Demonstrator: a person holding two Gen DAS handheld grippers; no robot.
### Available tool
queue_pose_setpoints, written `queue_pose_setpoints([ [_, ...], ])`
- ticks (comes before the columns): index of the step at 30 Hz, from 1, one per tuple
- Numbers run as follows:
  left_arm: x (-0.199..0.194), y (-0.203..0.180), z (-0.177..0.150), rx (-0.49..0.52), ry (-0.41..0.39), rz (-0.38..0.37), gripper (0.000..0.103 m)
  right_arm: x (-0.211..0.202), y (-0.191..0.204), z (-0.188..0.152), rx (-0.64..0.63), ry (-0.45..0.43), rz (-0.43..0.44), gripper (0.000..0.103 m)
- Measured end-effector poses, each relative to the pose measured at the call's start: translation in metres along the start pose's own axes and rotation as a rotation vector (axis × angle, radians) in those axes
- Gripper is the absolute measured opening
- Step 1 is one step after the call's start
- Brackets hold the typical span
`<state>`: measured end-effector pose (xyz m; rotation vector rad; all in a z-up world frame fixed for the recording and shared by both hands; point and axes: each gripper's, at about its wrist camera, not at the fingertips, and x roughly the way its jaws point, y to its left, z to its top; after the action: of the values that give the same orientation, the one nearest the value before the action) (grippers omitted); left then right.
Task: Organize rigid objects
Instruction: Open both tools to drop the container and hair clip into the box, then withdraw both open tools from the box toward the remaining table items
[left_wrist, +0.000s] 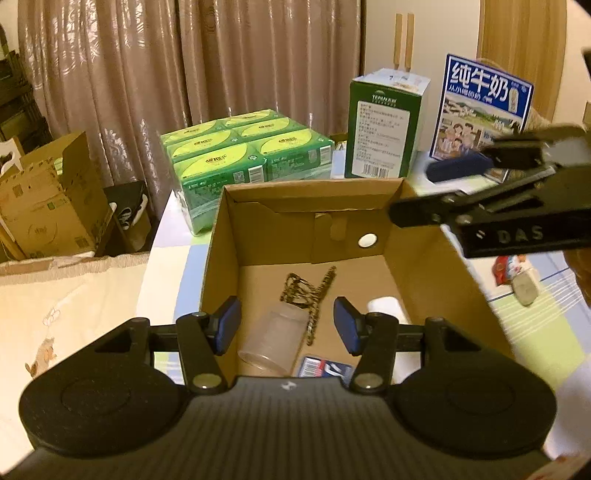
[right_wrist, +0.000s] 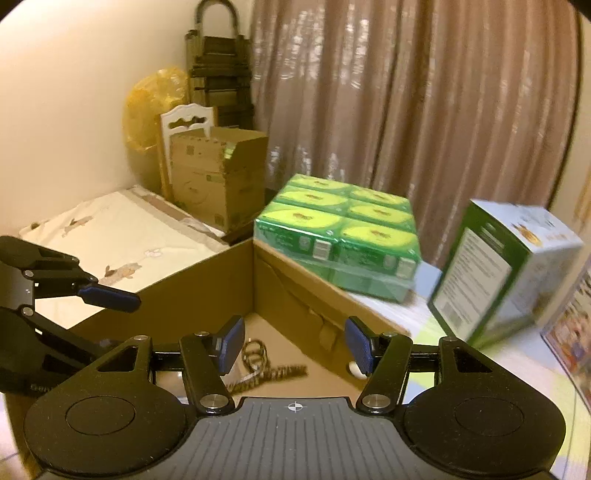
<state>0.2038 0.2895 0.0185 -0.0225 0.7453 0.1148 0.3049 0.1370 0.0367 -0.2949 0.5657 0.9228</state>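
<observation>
inside one cardboard box (left_wrist: 424, 258): one clear cup (left_wrist: 271, 338), one patterned glasses (left_wrist: 306, 291); both jaws spread, empty

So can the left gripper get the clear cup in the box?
Probably yes. The left gripper hangs open just above the open-topped box, and the clear cup lies on its side right below. Only the leopard-print glasses beside it crowd the spot.

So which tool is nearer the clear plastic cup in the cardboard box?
Left. The left tool hangs right above the clear cup, jaws apart, empty. The right tool is off over the cardboard box's far right corner.
</observation>
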Motion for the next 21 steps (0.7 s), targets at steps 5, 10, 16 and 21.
queue_pose_setpoints([
  [5,-0.032,-0.014,-0.007,-0.029,-0.008,-0.016,0.050,-0.049,0.009,-0.022,0.076,0.006,-0.027,0.057],
  [10,-0.071,-0.041,-0.019,-0.029,-0.017,-0.037,0.050,-0.103,0.018,-0.043,0.123,0.001,-0.062,0.057],
  [16,-0.121,-0.072,-0.035,-0.058,-0.045,-0.063,0.061,-0.171,0.027,-0.062,0.199,-0.037,-0.111,0.058],
  [21,-0.154,-0.092,-0.048,-0.073,-0.070,-0.071,0.071,-0.220,0.032,-0.084,0.288,-0.059,-0.133,0.059],
])
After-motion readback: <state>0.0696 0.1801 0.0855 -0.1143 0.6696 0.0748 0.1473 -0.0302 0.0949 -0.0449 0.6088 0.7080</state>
